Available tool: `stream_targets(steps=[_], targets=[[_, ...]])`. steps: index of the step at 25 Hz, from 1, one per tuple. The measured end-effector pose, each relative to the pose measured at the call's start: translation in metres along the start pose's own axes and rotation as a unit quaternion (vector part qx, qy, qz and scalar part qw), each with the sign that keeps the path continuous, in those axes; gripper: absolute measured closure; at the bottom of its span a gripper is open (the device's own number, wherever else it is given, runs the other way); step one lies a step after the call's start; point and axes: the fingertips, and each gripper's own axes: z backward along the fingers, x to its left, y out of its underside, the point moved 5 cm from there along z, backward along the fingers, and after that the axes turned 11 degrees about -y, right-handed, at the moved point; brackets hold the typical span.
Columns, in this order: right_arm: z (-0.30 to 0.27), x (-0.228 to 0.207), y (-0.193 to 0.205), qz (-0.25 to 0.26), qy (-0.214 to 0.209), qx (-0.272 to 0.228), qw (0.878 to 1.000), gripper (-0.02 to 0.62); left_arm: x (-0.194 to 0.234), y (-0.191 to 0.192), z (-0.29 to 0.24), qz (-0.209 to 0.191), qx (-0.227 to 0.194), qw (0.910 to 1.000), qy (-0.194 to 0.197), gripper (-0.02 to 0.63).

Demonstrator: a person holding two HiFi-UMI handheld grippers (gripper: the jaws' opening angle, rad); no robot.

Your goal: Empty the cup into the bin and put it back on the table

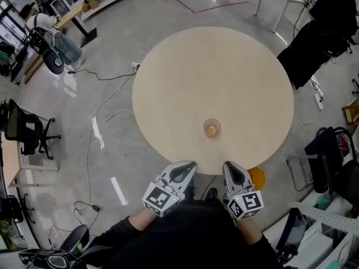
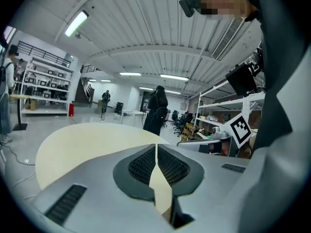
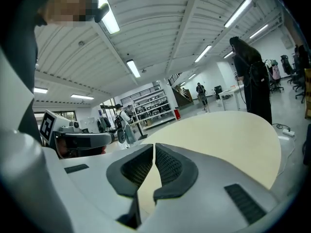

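Round table (image 1: 168, 66), cup (image 1: 211, 128) near edge, left tool (image 1: 188, 166) and right tool (image 1: 230, 166) closed, empty.

The round bench (image 1: 213, 77) had a pale, matt top that looked like smooth wood laminate, with no shine on it. The cup (image 1: 211, 128) on it looked like clear plastic or glass; I could not tell which. The left gripper (image 1: 188, 167) and right gripper (image 1: 229, 167) wore smooth, matt grey plastic shells. Their fingers (image 2: 142, 165) carried dark pads with a fine ribbed, rubbery texture. The 2 marker cubes (image 1: 162, 198) had flat black-and-white printed faces. The sleeve (image 1: 120, 233) was black matt cloth. The floor (image 1: 140, 32) was grey concrete, polished enough to throw back the lights. Overhead, the ceiling (image 2: 146, 28) was white ribbed sheet, seemingly metal.
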Motion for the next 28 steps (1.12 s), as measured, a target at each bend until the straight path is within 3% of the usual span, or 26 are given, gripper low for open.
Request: stream_targets(steps=[7, 12, 15, 18, 22, 28], targets=[[-0.045, -0.016, 0.009, 0.001, 0.053, 0.036, 0.998, 0.577, 0.056, 0.009, -0.035, -0.010, 0.032, 0.9983, 0.047, 0.575], [-0.055, -0.040, 0.013, 0.019, 0.067, 0.062, 0.996, 0.575, 0.068, 0.020, -0.061, -0.004, 0.055, 0.9952, 0.081, 0.575], [-0.059, -0.056, 0.017, 0.041, 0.055, 0.090, 0.994, 0.561, 0.072, 0.028, -0.079, -0.011, 0.066, 0.9947, 0.078, 0.575], [-0.069, -0.072, 0.026, 0.058, 0.029, 0.125, 0.990, 0.492, 0.078, 0.036, -0.099, -0.033, 0.077, 0.9942, 0.068, 0.574], [-0.085, -0.092, 0.034, 0.086, -0.007, 0.169, 0.982, 0.463, 0.089, 0.045, -0.120, -0.050, 0.097, 0.9918, 0.066, 0.572], [-0.097, -0.128, 0.047, 0.088, -0.045, 0.203, 0.974, 0.420, 0.091, 0.068, -0.156, -0.070, 0.146, 0.9837, 0.078, 0.459]])
